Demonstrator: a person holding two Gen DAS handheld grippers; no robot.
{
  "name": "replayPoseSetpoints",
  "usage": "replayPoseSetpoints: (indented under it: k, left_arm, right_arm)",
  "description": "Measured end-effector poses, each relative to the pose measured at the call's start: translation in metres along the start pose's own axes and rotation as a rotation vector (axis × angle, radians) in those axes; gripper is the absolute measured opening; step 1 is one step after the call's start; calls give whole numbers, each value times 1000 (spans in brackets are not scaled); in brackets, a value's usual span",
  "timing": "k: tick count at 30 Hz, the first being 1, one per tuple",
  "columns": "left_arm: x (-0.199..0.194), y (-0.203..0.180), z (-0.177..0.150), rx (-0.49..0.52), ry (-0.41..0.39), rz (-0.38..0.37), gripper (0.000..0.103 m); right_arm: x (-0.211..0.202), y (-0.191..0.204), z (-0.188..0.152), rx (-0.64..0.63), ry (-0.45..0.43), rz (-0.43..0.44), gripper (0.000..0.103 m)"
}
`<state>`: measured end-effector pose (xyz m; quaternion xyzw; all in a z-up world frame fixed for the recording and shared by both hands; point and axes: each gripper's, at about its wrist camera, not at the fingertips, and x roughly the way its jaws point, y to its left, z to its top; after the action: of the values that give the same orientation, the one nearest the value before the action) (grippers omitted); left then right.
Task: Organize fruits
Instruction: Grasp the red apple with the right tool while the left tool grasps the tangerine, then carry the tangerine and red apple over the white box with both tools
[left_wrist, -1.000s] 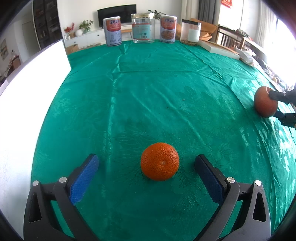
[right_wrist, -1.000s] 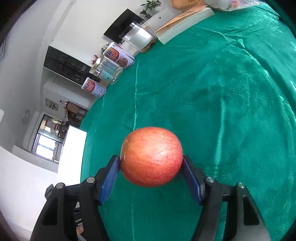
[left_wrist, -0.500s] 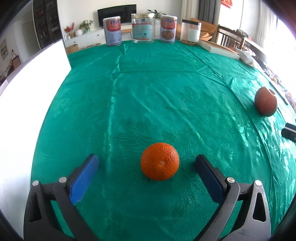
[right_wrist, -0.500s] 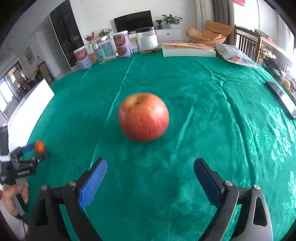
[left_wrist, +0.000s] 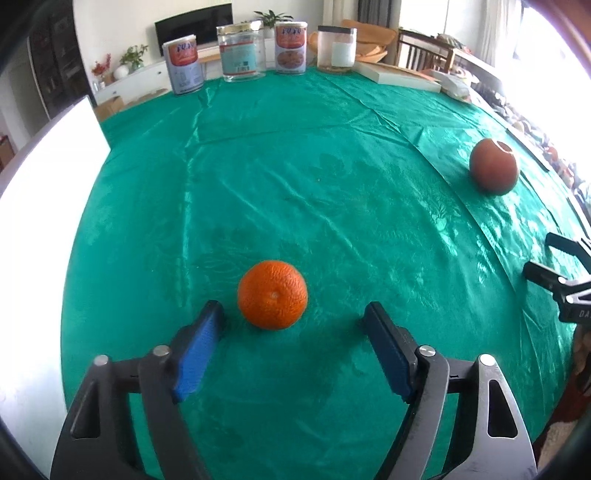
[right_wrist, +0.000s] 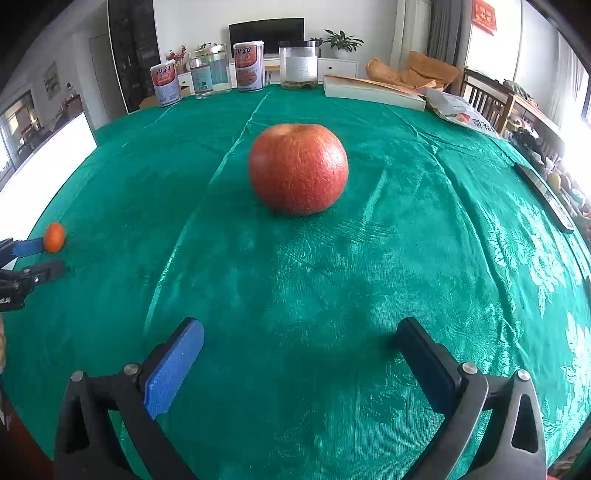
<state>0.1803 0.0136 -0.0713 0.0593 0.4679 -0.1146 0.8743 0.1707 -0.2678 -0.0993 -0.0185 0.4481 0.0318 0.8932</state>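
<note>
While my left gripper (left_wrist: 293, 332) hangs low over the green tablecloth (left_wrist: 295, 184) with its jaws spread wide and empty, the mandarin orange (left_wrist: 272, 294) sits on the cloth just ahead of the blue pads (left_wrist: 195, 354), nearer the left one and touching neither. My right gripper (right_wrist: 299, 354) is likewise spread and holds nothing; the red apple (right_wrist: 298, 168) rests upright on the cloth ahead of it, well apart from the mandarin. Tins (right_wrist: 249, 66) and jars (right_wrist: 298, 64) line the far edge.
</note>
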Motion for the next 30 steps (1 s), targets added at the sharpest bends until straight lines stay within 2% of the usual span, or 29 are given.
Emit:
replayPoseSetpoints:
  k: [2, 3, 6, 9, 13, 14, 15, 16, 19, 21, 23, 25, 28, 30]
  left_arm:
    - [0, -2, 3, -15, -19, 13, 52]
    - [-1, -2, 3, -22, -27, 16, 30]
    - [-9, 5, 1, -57, -40, -12, 31]
    - [-23, 14, -2, -104, -67, -29, 31]
    - [-38, 28, -2, -207, -70, -106, 31]
    - [-46, 30, -3, -218, -75, -116, 31]
    - [-52, 31, -4, -221, -81, -121, 31]
    - [-62, 32, -7, -224, -92, -129, 31]
    - [-91, 40, -21, -258, -106, -182, 31]
    - [-114, 53, -29, -306, -115, -238, 31]
    - [-149, 77, -31, -362, -163, -291, 31]
    - [-183, 106, -29, -408, -228, -295, 31]
    - [-227, 172, -25, -495, -303, -224, 31]
    - [-237, 215, -24, -553, -313, -129, 31]
  right_arm:
    - [-1, 2, 0, 0, 1, -2, 103]
    - [-1, 2, 1, -1, 5, 0, 103]
    - [-2, -5, 16, 27, -15, 45, 103]
    - [-1, 0, 50, -14, -59, 49, 103]
    - [26, 16, 90, -105, -7, 34, 103]
    - [34, 16, 95, -94, 18, 40, 99]
    - [40, 13, 100, -72, 46, 1, 77]
    - [41, 10, 102, -49, 53, 17, 69]
    - [37, 12, 103, -19, 76, 77, 69]
    - [26, 24, 105, 0, 87, 176, 69]
    - [11, 49, 114, 21, 90, 322, 69]
    - [-9, 89, 130, -1, 78, 452, 69]
    - [-41, 177, 162, -112, 46, 604, 69]
    - [-56, 244, 181, -200, 47, 695, 69]
